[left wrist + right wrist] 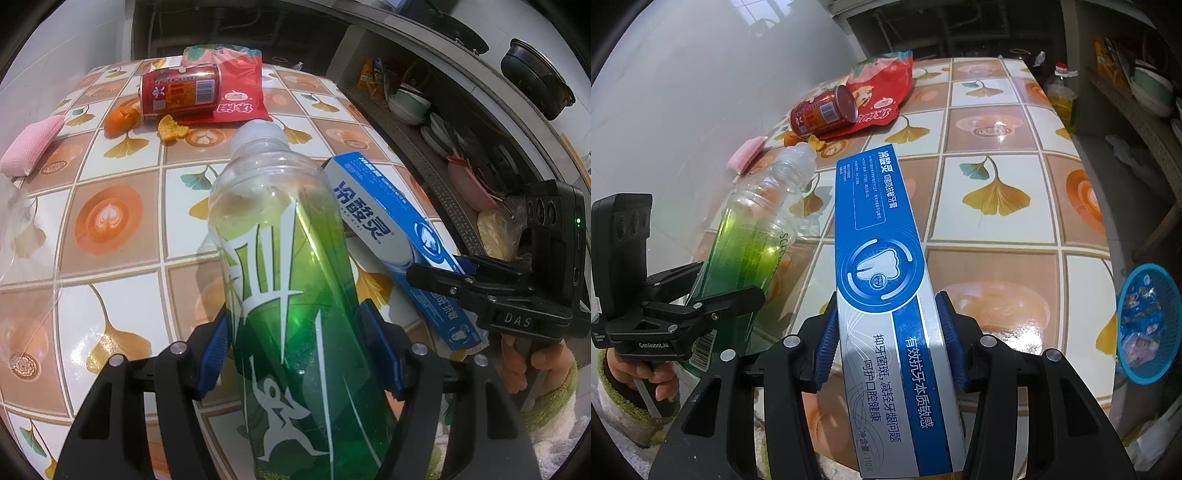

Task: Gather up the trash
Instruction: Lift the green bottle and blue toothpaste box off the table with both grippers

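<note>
My left gripper (301,350) is shut on a clear green-labelled plastic bottle (284,266) with a white cap, held above the table. My right gripper (886,339) is shut on a blue and white toothpaste box (882,258), also lifted. Each gripper shows in the other's view: the right gripper (436,275) beside the box (388,229), and the left gripper (738,291) on the bottle (757,225). At the far end of the table lie a red can (179,92) on a red snack bag (236,85), and orange peel pieces (171,129).
The table (110,221) has a tile-patterned cover. A pink sponge (33,144) and a clear plastic bag (22,251) lie at its left. A blue basket (1148,321) with scraps stands beyond its right edge. Shelves with bowls (410,107) run along the right. An oil bottle (1060,96) stands beyond the far right corner.
</note>
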